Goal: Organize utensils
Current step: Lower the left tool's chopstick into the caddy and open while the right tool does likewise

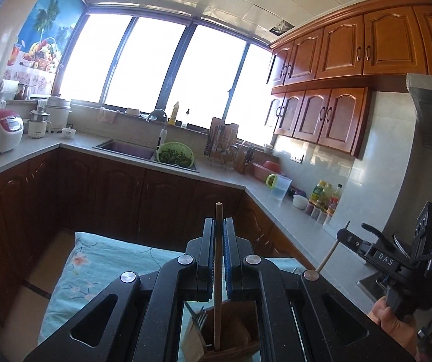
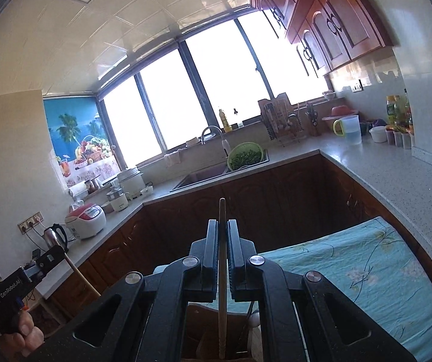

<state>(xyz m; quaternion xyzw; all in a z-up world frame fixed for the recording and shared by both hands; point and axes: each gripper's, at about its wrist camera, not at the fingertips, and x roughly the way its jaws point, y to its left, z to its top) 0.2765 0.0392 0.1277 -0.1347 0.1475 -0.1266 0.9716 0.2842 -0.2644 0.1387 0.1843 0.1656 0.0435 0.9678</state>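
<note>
My left gripper (image 1: 218, 226) is clamped on a wooden chopstick (image 1: 217, 259), which stands nearly upright between the two pads, its rounded top poking above my fingertips and its lower end reaching down into a wooden utensil box (image 1: 231, 344) that shows below me through the gap in the gripper's frame. A metal fork (image 1: 199, 321) stands in that box just to the left of the stick. My right gripper (image 2: 222, 229) is pinched the same way on a second chopstick (image 2: 222, 271), paler in colour, also upright, with its tip above my fingers and its grooved lower end down near the box's edge, where a dark handle leans just beside it. From the left camera I see my right gripper off to the side, gripped by a hand (image 1: 392, 325), with its stick angled out beneath it; from the right camera I see the left one the same way. Under both of us lies a light blue flowered cloth (image 2: 366, 265), spread over the surface the box sits on. Beyond it the grey countertop (image 1: 291, 211) wraps round the kitchen, with a sink (image 1: 125, 147) below the bright window and a green colander (image 1: 175, 154) of greens set in its right basin. A red and white rice cooker (image 1: 0, 129) sits on the far left stretch of counter.
</note>
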